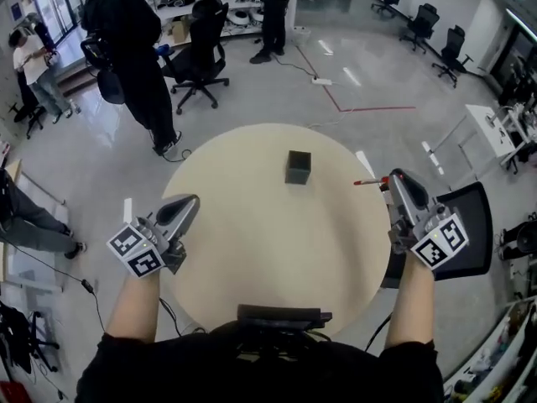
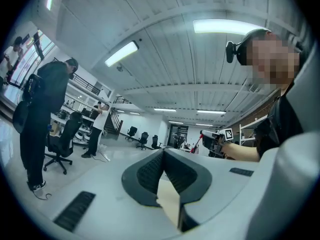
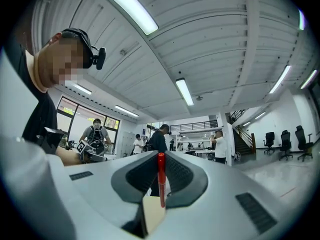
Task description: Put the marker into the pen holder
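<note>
Nearest to me, the left gripper (image 1: 189, 204) hovers at the left edge of the round counter (image 1: 252, 259) with its jaws clenched together and nothing between them. On the other side, the right gripper (image 1: 393, 179) is at the right edge of the counter, and its jaws are grasping the red marker (image 1: 367, 181) near one end. The marker is in the air, not yet over the pen holder (image 1: 298, 167), which stands upright further in, well apart from both grippers. The long axis of the marker lies about level and crosswise to the jaws, and the free end points inward across the counter, toward the holder's side. I judge the step in hand is the carry. To do it well, I would bring the marker above the open top, then roll the wrist until the long axis stands upright with the free end down. I would centre it before lowering, because a touch on the rim could tip this small holder, and release only when it is inside
</note>
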A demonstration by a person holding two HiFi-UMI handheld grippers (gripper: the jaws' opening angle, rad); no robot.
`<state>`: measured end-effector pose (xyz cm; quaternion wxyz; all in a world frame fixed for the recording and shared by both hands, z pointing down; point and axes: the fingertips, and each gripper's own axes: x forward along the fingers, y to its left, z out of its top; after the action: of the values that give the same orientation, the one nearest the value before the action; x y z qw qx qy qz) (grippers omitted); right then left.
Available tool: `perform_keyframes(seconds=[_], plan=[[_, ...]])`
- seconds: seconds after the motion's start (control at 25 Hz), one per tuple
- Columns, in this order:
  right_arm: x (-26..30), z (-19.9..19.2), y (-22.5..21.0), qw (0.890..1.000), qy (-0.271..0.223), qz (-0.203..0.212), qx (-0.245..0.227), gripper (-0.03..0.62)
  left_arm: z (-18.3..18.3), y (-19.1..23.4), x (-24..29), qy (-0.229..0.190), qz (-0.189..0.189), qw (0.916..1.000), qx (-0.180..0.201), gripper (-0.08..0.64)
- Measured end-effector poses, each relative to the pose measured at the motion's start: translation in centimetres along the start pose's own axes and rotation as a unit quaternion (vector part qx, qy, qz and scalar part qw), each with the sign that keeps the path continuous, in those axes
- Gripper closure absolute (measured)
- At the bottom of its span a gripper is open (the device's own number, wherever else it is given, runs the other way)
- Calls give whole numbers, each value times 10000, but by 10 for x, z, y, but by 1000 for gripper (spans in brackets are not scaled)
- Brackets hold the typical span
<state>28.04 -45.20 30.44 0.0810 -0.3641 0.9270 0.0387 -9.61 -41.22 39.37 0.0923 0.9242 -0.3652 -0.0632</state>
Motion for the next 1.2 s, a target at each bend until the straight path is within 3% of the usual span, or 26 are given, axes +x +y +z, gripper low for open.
perform_keyframes(seconds=[0.2,0.36,0.64,0.96,1.2], plan=[[41,-8,-36,9999,99,-63,-89,549,-10,40,47,67,-60,9999,-70,560],[80,-39,-69,9999,136,-38,-29,549,-23,69,85,168,-79,9998,-56,560],[140,-133,-130,9991,275,-86,311,549,-73,122,162,416,-197,9989,-107,560],[189,-273,-172,9959,664,-167,591,549,-173,175,242,786,-576,9945,-389,560],[197,-323,-174,9947,667,-22,786,549,-226,186,270,860,-690,9913,-725,559]])
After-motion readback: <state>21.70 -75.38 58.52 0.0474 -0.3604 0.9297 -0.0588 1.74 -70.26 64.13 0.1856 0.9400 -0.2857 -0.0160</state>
